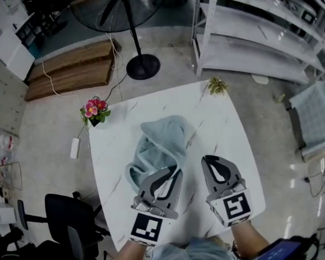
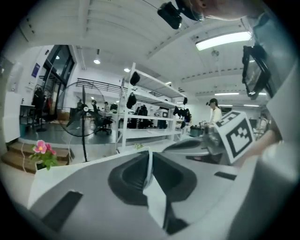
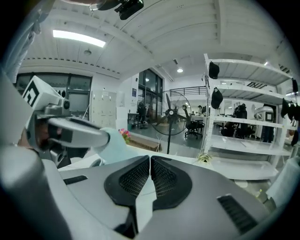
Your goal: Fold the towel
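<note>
White marbled surface (image 1: pixel 222 123) fills the middle of the head view, set on a workshop floor with a fan (image 1: pixel 143 67), shelves (image 1: pixel 256 46) and a pot of pink flowers (image 1: pixel 94 109) at its far left corner. A pale blue towel (image 1: pixel 160 143) lies bunched at the centre, its long axis running away from the person. The left gripper (image 1: pixel 175 172) is at the towel's near end, its fingers clenched on a thin edge of cloth. The right gripper (image 1: pixel 208 160) hovers just right of that end, clear of the cloth, its fingers pressed together on nothing. The towel lies ahead and left of the right gripper, so the left hand looks better placed to carry the near edge toward the far end.
</note>
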A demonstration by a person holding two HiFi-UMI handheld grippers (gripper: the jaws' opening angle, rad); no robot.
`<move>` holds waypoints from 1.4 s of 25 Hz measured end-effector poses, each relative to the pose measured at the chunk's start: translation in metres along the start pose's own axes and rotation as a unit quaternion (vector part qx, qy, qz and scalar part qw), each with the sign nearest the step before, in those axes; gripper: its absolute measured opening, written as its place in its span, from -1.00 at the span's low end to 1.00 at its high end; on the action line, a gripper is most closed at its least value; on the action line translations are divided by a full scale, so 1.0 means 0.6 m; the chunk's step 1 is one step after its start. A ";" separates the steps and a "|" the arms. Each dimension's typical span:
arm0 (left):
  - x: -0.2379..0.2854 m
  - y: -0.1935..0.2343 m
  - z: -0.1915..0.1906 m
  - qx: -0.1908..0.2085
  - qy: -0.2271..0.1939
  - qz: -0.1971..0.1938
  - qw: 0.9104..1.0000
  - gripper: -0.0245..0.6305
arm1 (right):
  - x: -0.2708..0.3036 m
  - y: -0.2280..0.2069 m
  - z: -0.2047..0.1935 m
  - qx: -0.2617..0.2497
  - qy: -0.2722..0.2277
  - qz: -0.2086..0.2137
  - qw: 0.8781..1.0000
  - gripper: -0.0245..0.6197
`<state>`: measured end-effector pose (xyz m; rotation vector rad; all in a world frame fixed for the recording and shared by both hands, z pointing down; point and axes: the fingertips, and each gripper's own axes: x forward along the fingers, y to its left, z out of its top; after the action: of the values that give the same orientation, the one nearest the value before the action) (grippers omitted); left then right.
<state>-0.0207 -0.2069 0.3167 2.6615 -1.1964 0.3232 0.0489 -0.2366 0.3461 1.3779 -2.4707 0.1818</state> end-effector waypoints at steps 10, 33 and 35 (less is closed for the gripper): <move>-0.001 -0.116 -0.148 0.005 0.061 -0.091 0.994 -0.85 | 0.003 0.001 -0.007 -0.047 0.023 0.040 0.998 -0.82; -0.014 -0.064 -0.142 -0.016 0.046 -0.050 0.998 -0.85 | 0.150 0.135 -0.094 -0.094 0.195 0.234 0.948 -0.83; -0.019 -0.038 -0.127 -0.020 0.032 -0.034 0.999 -0.85 | 0.163 0.123 -0.062 -0.068 0.168 0.220 0.959 -0.83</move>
<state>-0.0198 -0.1628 0.3843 2.6296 -1.0801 0.3651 -0.0541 -0.2669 0.4159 0.6599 -2.4039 0.3071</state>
